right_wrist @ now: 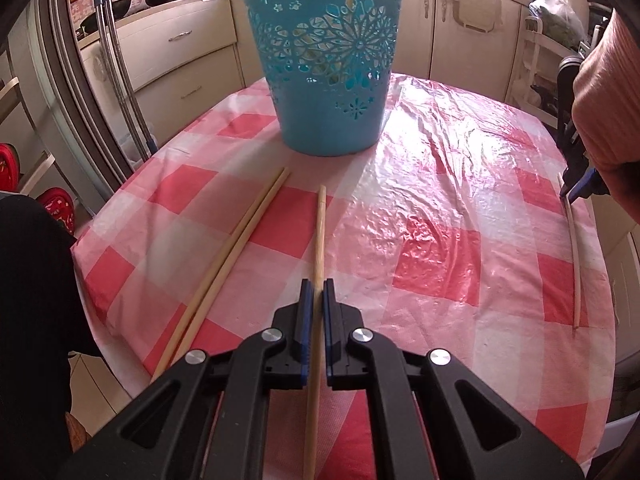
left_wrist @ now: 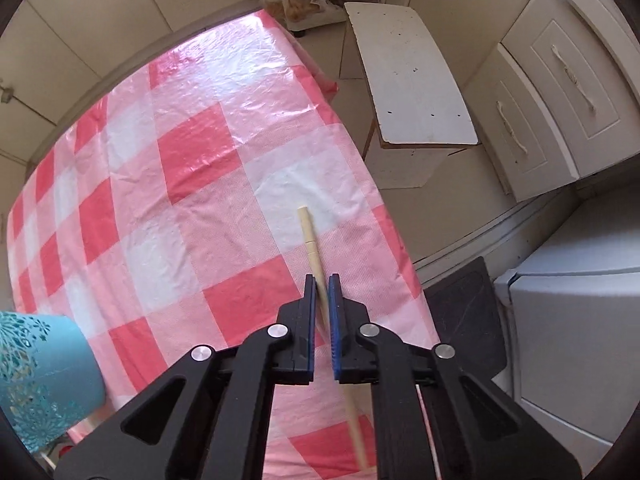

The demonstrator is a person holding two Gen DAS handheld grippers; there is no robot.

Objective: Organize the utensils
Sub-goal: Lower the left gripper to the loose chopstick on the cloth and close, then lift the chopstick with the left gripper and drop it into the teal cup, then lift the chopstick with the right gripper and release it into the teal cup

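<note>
In the left wrist view the blue basket (left_wrist: 44,376) is cut off by the left edge, and the lower end of the chopstick (left_wrist: 316,264) is hidden behind the left hand-held gripper (left_wrist: 322,286). In the right wrist view the near ends of the paired chopsticks (right_wrist: 240,236) are covered by the right hand-held gripper (right_wrist: 314,290). The pink sleeve (right_wrist: 604,92) is cropped at the right edge. The contents of the basket cannot be made out through its cut-outs.

Four pale wooden chopsticks (right_wrist: 319,240) are lying or being held over the checked cloth near a blue openwork basket (right_wrist: 324,64).
</note>
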